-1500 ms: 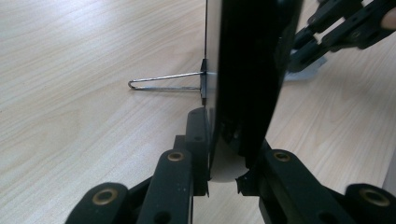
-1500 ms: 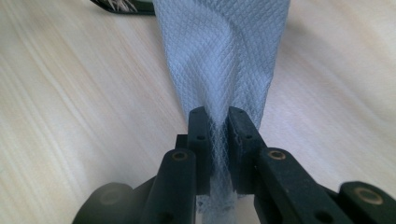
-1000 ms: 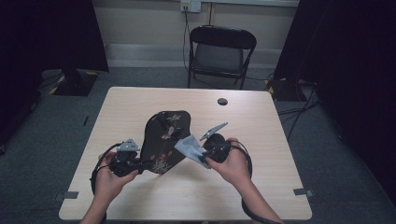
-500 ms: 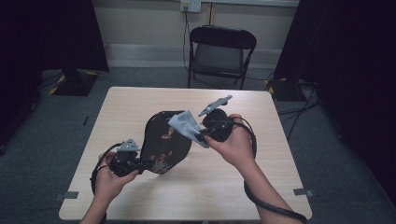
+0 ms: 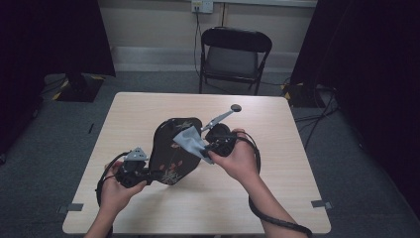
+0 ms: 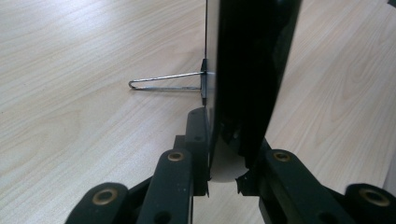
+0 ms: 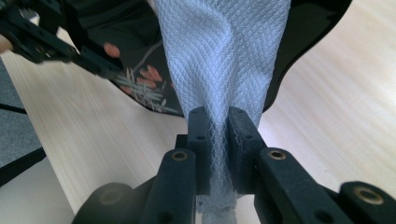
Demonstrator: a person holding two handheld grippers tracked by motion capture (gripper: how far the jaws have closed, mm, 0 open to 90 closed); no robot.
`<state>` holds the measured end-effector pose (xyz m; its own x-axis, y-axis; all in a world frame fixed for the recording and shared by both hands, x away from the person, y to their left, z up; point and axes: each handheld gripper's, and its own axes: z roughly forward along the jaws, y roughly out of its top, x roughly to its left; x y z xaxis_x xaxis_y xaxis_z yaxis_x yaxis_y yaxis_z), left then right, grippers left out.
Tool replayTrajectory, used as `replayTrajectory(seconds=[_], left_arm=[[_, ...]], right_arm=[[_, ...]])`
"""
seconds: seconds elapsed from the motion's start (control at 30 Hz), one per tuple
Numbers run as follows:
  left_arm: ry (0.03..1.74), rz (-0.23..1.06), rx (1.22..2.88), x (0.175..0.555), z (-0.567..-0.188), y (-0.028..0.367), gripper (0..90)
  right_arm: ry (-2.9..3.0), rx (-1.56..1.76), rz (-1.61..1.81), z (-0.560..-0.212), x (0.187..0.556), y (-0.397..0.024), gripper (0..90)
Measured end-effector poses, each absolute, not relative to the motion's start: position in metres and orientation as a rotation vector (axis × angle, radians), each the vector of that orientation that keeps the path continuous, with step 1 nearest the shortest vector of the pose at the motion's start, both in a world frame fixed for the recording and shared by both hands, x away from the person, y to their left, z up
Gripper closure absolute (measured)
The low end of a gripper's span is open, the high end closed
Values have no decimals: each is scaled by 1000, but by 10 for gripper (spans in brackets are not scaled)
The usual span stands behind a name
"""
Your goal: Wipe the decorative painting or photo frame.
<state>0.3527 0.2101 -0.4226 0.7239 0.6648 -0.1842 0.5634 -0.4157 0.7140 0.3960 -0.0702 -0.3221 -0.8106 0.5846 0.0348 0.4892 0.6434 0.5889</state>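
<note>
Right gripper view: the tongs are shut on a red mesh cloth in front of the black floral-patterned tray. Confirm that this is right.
Not quite. The mesh cloth is pale blue-grey, not red, as the right gripper view shows. The rest stands: the right tongs are shut on it, with the black floral-patterned tray behind.

Pale wooden table; a small dark disc, perhaps a cap, lies on it.

No text, label, brand, number or sign can be read in any of the views; only a floral pattern is seen on the black tray.
</note>
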Motion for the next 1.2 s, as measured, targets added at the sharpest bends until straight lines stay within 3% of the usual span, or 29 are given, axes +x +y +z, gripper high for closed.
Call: replayTrajectory(seconds=[0.8, 1.2], left_arm=[[932, 161, 2123, 352, -423, 210, 786], [941, 162, 2115, 352, -423, 211, 786]], right_arm=[[2847, 1026, 733, -444, 384, -76, 812], [2860, 1021, 715, -461, 381, -78, 773]])
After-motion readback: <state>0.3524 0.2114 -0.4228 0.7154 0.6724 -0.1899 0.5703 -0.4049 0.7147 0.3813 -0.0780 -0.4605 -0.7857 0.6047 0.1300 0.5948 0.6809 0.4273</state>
